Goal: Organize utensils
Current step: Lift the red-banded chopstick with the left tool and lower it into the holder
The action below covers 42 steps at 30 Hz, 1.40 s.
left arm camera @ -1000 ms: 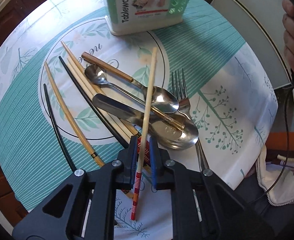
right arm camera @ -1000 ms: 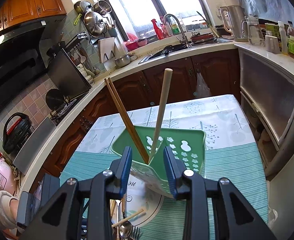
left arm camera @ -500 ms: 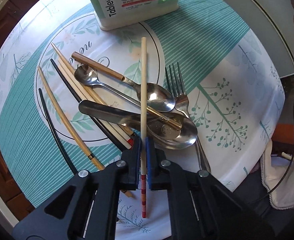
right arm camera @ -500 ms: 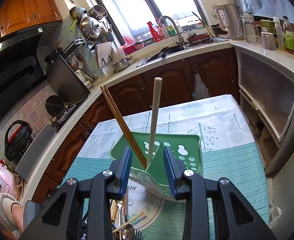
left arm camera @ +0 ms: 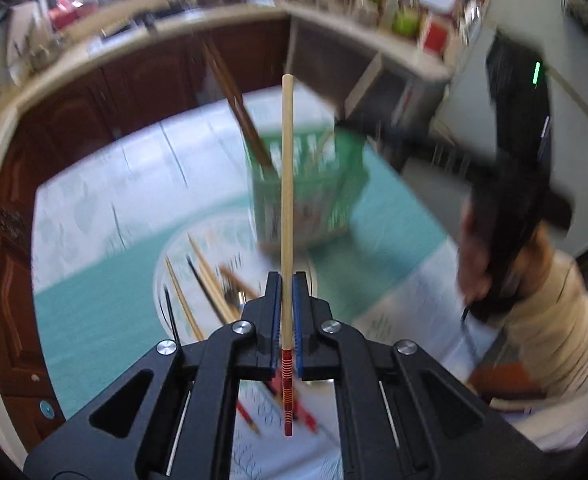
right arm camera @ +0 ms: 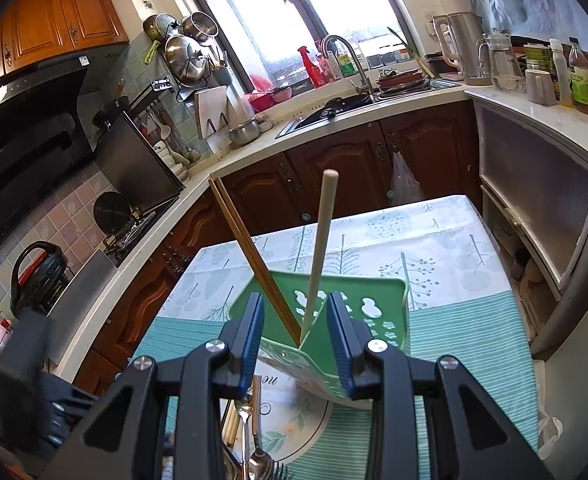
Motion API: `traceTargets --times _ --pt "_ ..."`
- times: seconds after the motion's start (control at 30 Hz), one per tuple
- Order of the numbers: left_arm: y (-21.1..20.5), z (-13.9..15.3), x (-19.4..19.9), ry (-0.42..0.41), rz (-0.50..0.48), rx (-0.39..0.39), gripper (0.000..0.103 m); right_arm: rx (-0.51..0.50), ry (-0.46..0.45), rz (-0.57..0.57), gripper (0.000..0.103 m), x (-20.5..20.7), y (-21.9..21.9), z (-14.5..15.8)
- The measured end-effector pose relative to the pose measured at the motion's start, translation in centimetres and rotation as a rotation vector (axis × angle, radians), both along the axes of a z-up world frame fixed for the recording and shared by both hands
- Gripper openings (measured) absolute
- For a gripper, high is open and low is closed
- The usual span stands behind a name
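window (right arm camera: pixel 294 20): bright daylight above the sink (right arm camera: pixel 358 104) | cabinets (right arm camera: pixel 334 184): dark wood under a pale countertop (right arm camera: pixel 526 108) | upper cupboards (right arm camera: pixel 54 24): honey-coloured wood | wall (right arm camera: pixel 74 196): tiled, pots (right arm camera: pixel 190 56) hanging | range hood (right arm camera: pixel 26 120): black, above the hob (right arm camera: pixel 130 228)

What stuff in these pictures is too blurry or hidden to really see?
- Left wrist view: the green holder and the utensils on the table are smeared by motion blur; its label can't be read.
- Left wrist view: the left gripper hides the middle of the chopstick it clamps.
- Right wrist view: the right gripper covers the holder's near wall and the utensil pile.
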<state>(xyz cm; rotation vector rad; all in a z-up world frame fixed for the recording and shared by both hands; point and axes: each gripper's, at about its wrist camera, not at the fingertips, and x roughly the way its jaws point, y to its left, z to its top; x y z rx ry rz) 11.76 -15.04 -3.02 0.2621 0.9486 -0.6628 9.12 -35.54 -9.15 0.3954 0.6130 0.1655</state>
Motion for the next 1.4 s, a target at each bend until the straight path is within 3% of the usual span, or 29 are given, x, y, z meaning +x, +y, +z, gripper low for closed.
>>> traceTargets --times 0.1,0.2,0.33,0.43,0.57,0.8,1.0,1.3,1.33,1.4 --pt "0.0 4.4 1.9 -0.131 0.075 -0.103 0.003 -0.003 -0.002 -0.001 0.022 0.6 0.1 0.3" --pt "-0.1 7.4 4.1 -0.210 0.152 -0.188 0.003 -0.023 -0.008 -0.014 0.011 1.3 0.5 0.8" --pt "-0.7 9.1 6.7 -0.285 0.246 -0.288 0.003 -0.056 -0.026 -0.023 0.002 1.8 0.9 1.6" --pt "-1.1 9.5 8.1 -0.338 0.302 -0.341 0.003 -0.074 -0.035 -0.018 0.000 2.0 1.0 2.0" --pt "-1.9 7.2 9.9 -0.368 0.354 -0.381 0.003 -0.098 -0.042 -0.016 0.000 2.2 1.1 2.3" --pt "-2.2 0.8 11.2 -0.372 0.423 -0.404 0.003 -0.135 -0.041 -0.005 0.000 1.8 1.3 2.1" --pt "-2.6 -3.3 10.3 -0.391 0.380 -0.348 0.003 -0.159 -0.031 0.000 0.000 2.0 1.6 1.9" --pt "-2.8 -8.1 8.3 -0.273 0.313 -0.261 0.004 -0.123 0.013 0.012 0.001 3.2 1.7 1.1" --pt "-2.7 -8.4 8.0 -0.256 0.307 -0.257 0.005 -0.122 0.015 0.013 0.001 3.3 1.8 1.0" --pt "-2.3 -8.5 7.3 -0.259 0.303 -0.258 0.017 -0.124 0.019 0.014 0.001 3.5 2.0 1.0"
